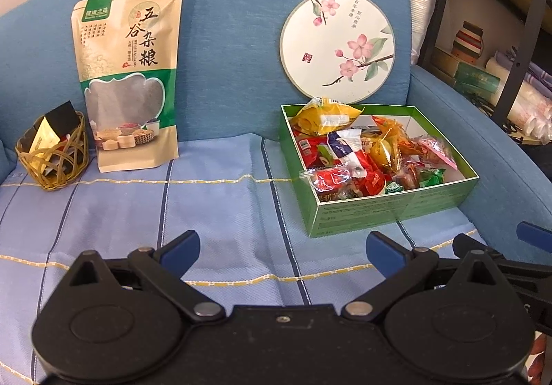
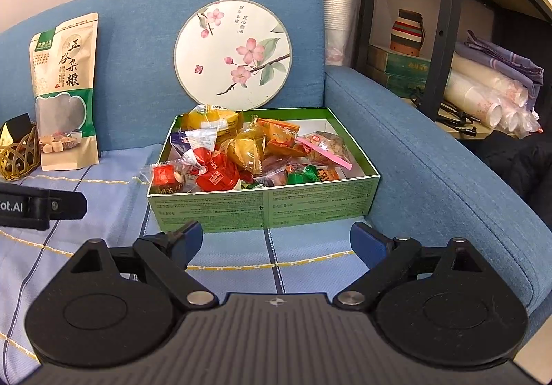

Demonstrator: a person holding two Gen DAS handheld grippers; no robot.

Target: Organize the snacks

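Two grippers, left [image 1: 283, 252], right [image 2: 276, 243]: spread, empty | one snack box [image 2: 265, 209]; one pouch [image 1: 129, 74]

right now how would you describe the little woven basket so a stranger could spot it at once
On the blue sofa, look at the far left of the seat, beside the tall standing grain pouch. The woven basket is the low, open-weave yellowish bowl holding black and gold packets, unlike the green box of snacks.
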